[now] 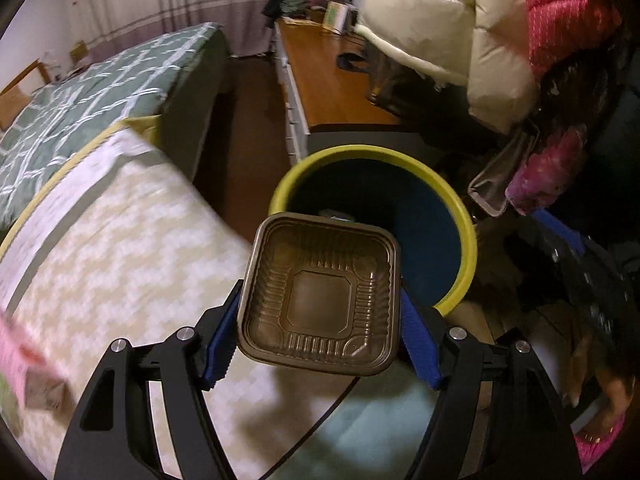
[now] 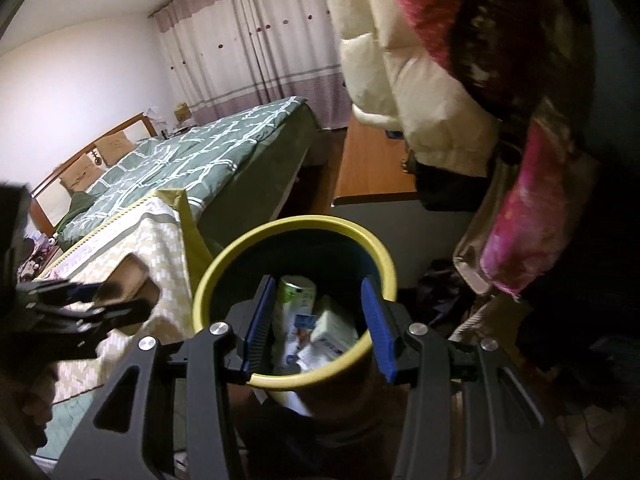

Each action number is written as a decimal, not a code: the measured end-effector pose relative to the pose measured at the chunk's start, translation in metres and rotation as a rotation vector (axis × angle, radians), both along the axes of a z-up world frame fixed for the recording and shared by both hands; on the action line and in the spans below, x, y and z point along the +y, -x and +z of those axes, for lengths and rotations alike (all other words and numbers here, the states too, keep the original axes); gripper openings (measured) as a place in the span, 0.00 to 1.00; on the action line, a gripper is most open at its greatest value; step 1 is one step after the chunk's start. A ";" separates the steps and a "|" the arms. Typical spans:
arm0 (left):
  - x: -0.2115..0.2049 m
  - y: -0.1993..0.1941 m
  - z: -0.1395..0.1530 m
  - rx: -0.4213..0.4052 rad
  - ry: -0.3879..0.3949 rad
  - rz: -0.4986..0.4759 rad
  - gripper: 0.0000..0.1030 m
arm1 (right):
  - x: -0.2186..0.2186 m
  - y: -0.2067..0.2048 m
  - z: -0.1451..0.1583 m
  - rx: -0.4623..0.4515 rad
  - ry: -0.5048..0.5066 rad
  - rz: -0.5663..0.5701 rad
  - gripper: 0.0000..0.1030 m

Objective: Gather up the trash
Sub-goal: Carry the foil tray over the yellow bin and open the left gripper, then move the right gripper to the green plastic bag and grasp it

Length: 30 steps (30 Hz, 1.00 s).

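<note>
Left fingers clamped on the sides of a brown plastic tray, held just short of the yellow-rimmed bin. Right fingers apart and empty over the bin, with bottle and cartons inside.

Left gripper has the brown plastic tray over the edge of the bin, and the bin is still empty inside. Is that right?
Not quite. The left gripper does hold the brown plastic tray at the bin edge, but the bin isn't empty: the right wrist view shows a bottle and cartons inside.
</note>
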<state>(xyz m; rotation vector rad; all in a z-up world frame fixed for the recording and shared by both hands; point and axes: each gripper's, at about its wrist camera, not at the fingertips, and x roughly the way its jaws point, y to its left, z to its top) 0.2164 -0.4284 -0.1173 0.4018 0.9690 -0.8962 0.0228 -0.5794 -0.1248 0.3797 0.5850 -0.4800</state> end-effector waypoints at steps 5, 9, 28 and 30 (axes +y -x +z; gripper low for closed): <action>-0.047 -0.001 -0.014 0.004 -0.037 -0.032 0.69 | -0.016 0.008 -0.008 0.001 -0.018 -0.019 0.42; -0.073 -0.006 -0.027 0.017 -0.060 -0.042 0.72 | -0.026 0.012 -0.015 0.003 -0.036 -0.036 0.42; 0.129 0.021 0.057 -0.146 0.183 0.275 0.95 | 0.029 -0.029 -0.011 0.018 -0.033 0.108 0.44; 0.171 0.024 0.066 -0.177 0.205 0.353 0.95 | 0.047 -0.039 -0.007 0.019 -0.030 0.155 0.44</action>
